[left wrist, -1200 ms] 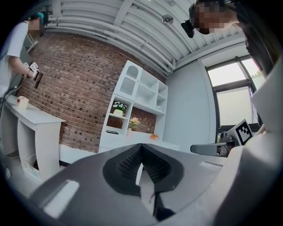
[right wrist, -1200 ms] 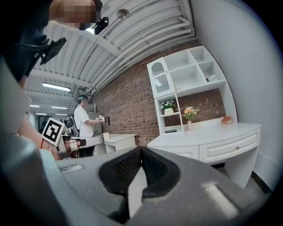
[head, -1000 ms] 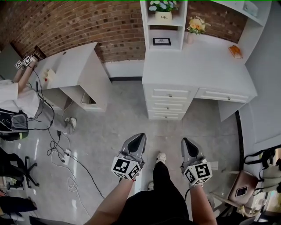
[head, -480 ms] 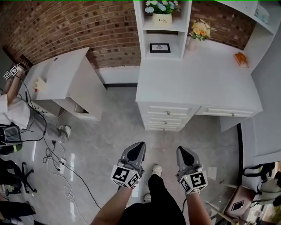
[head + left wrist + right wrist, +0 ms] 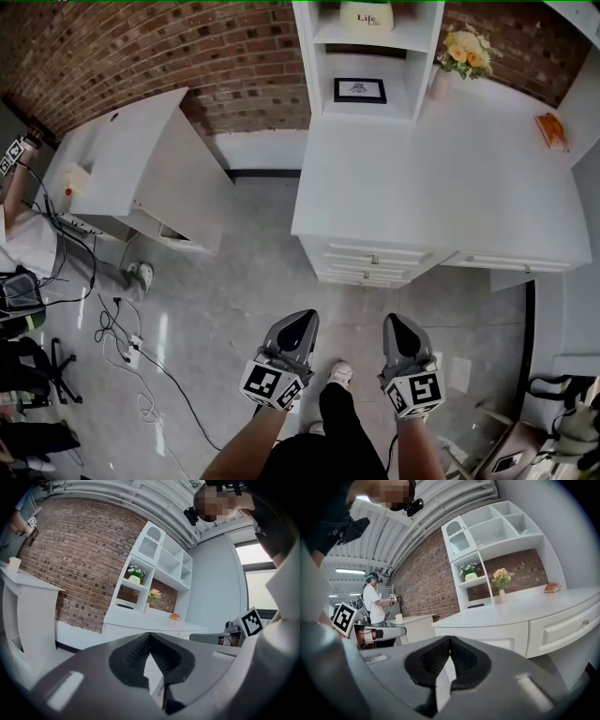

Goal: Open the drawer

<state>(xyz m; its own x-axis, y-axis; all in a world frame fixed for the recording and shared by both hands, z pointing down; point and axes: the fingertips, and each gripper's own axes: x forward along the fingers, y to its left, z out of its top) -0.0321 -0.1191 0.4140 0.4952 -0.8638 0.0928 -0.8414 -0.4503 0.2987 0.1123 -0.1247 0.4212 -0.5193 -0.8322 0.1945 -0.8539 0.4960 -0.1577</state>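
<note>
Right, far left first: a person in a white top stands at the small white table, which carries a pale cup. Cables trail over the grey floor near that table. Behind it all runs the brick wall.

Moving right, the big white desk stands against that wall. On its far edge rises a shelf unit holding a framed picture and, one level up, a cream pot. Beside the shelves stands a vase of flowers, and further right an orange thing lies on the desktop.

Now the drawers: a stack under the desk's left part, fronts flush, all closed. One wide drawer sits to their right, closed too.

Down at the near edge, the left gripper points toward the stack, well apart from it. Its own view shows the fingers pressed together at the tips with nothing between them. A shoe peeks out between the two tools. The right gripper sits alongside, likewise short of the desk. Its fingers are pressed together as well, empty, and beyond them a knob shows on the wide drawer's closed front.
</note>
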